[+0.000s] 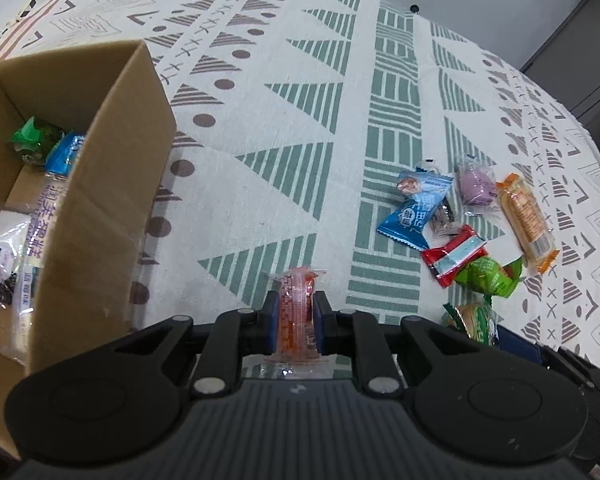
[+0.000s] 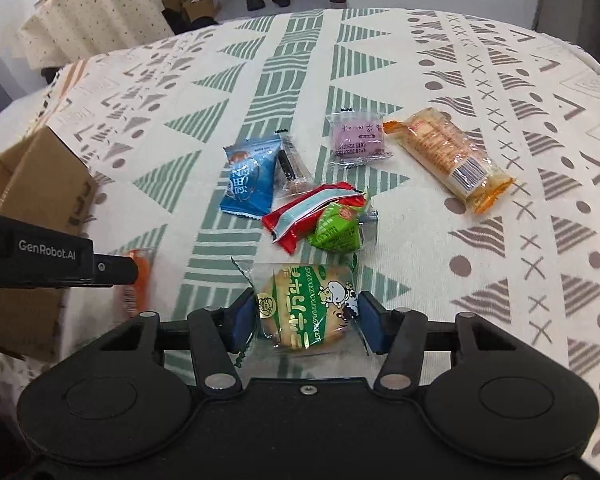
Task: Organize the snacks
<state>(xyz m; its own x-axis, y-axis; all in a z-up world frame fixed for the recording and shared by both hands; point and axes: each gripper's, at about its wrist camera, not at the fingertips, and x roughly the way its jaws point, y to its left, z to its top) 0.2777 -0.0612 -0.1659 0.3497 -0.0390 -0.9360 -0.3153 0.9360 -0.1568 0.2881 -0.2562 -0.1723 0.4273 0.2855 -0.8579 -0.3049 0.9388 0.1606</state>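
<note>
My left gripper [image 1: 294,316] is shut on an orange-red wrapped snack [image 1: 296,304], held on edge just right of the cardboard box [image 1: 100,184]. The box holds several snacks, among them a green one [image 1: 34,138] and a blue one [image 1: 66,152]. My right gripper [image 2: 306,316] is shut on a green-and-white round biscuit pack [image 2: 308,308] above the cloth. In the right wrist view the left gripper's body [image 2: 40,256] shows at the left edge with the orange snack [image 2: 138,280]. Loose snacks lie ahead: blue pack [image 2: 250,182], red pack [image 2: 312,212], green pack [image 2: 336,228], purple pack [image 2: 358,140], long orange pack [image 2: 448,156].
A patterned cream, green and grey tablecloth [image 2: 500,280] covers the round table. The box corner [image 2: 40,176] stands at the left of the right wrist view. Beyond the far table edge are another clothed table [image 2: 96,8], boxes and bottles on the floor.
</note>
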